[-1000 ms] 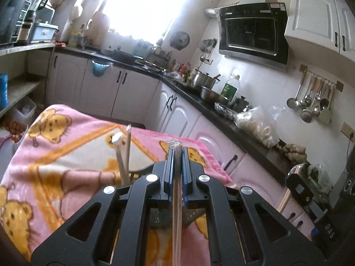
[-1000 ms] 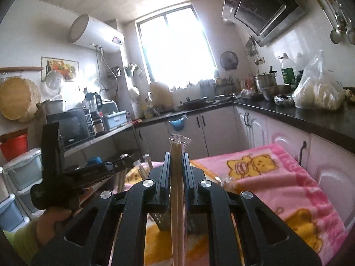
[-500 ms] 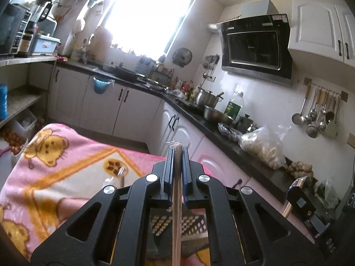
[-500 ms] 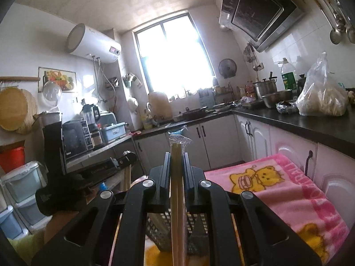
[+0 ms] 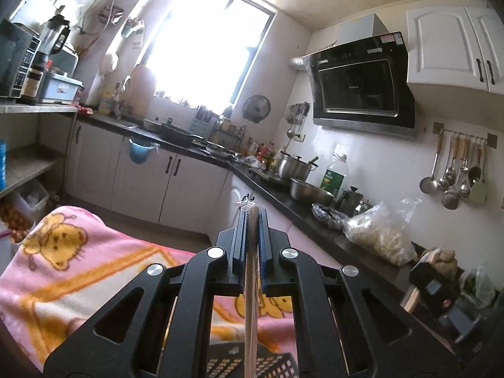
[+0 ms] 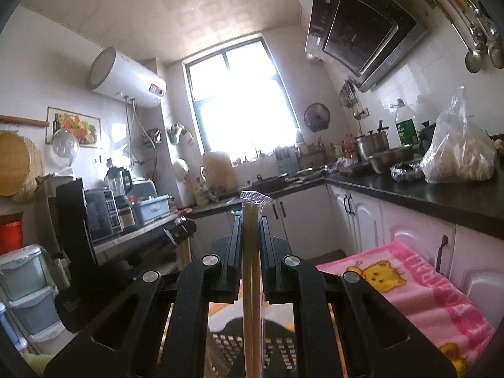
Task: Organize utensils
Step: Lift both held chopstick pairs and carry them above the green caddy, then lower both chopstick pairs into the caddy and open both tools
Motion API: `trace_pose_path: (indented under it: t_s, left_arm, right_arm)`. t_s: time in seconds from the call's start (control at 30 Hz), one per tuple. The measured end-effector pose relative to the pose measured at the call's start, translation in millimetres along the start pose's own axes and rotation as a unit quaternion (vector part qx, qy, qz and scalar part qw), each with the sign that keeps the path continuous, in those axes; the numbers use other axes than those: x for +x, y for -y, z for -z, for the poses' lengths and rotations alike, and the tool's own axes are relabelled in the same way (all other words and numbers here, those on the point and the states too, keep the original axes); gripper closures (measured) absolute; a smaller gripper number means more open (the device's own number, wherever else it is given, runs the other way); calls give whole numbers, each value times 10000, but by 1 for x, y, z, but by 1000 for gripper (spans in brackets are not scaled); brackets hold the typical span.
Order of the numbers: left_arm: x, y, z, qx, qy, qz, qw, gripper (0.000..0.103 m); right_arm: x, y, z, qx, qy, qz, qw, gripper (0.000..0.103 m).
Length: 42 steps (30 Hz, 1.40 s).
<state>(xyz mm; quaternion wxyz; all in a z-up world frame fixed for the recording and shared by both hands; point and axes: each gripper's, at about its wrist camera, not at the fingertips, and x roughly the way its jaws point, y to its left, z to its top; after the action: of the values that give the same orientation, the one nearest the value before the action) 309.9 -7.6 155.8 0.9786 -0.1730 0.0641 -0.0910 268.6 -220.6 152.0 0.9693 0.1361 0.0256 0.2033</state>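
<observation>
Both views have tilted up since a second ago. Left view: my left gripper clamps thin wrapped chopsticks above a perforated black basket. Right view: my right gripper grips pale wooden chopsticks, centred between the jaws, over the pink fleecy blanket.

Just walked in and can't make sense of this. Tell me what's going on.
A person is sorting utensils with a handheld claw in each hand. The left claw is shut on wrapped chopsticks, and the right claw on another wrapped pair. Both hang over a black perforated basket on a pink blanket.
</observation>
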Motion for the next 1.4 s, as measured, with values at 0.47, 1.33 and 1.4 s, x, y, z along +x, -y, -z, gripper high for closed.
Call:
trace_pose_path:
  t_s: [0.47,1.33,1.4]
  left_arm:
    - [30,-3,36,50,-34,-33,10000,102]
    - [18,-24,68,13,-599,-106,9981,101]
    - [15,-25,70,-5,-627,-109,9980,101]
  right_arm:
    - [21,23,15,-30,655,517,9965,93]
    - [14,37,59,-156,118,613,9979,92]
    - [11,36,61,-159,-3,596,9981,92]
